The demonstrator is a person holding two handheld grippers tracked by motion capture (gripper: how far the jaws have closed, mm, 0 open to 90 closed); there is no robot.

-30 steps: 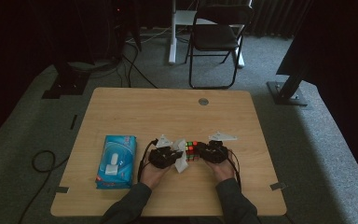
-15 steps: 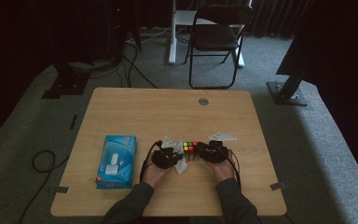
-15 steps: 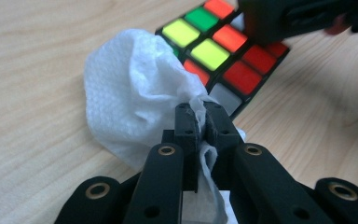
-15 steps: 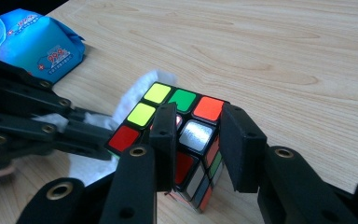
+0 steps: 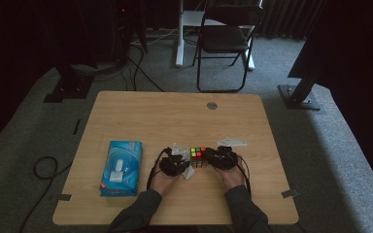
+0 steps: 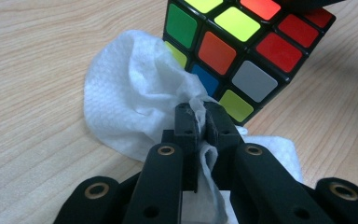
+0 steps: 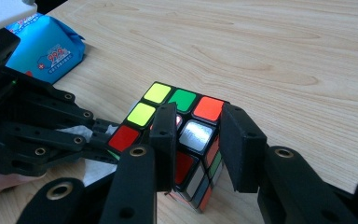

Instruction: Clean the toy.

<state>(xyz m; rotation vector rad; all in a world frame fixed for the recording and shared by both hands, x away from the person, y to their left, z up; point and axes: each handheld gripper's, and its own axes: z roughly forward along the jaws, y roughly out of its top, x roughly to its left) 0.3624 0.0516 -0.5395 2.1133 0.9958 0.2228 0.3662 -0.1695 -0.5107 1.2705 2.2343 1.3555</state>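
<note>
A dim studio or lab room: grey carpet [image 5: 320, 160] under a plain wooden worktop [image 5: 175, 116], a folding chair [image 5: 226, 39] behind the worktop, cables [image 5: 131, 68] and dark stand bases [image 5: 298, 94] beside it.

Hidden and cut-off parts

The wipe [image 6: 135, 107] covers the cube's [image 6: 242, 51] lower left corner; the cube's top is cropped in the left gripper view, and the blue pack's [image 7: 46, 46] print is blurred.
</note>
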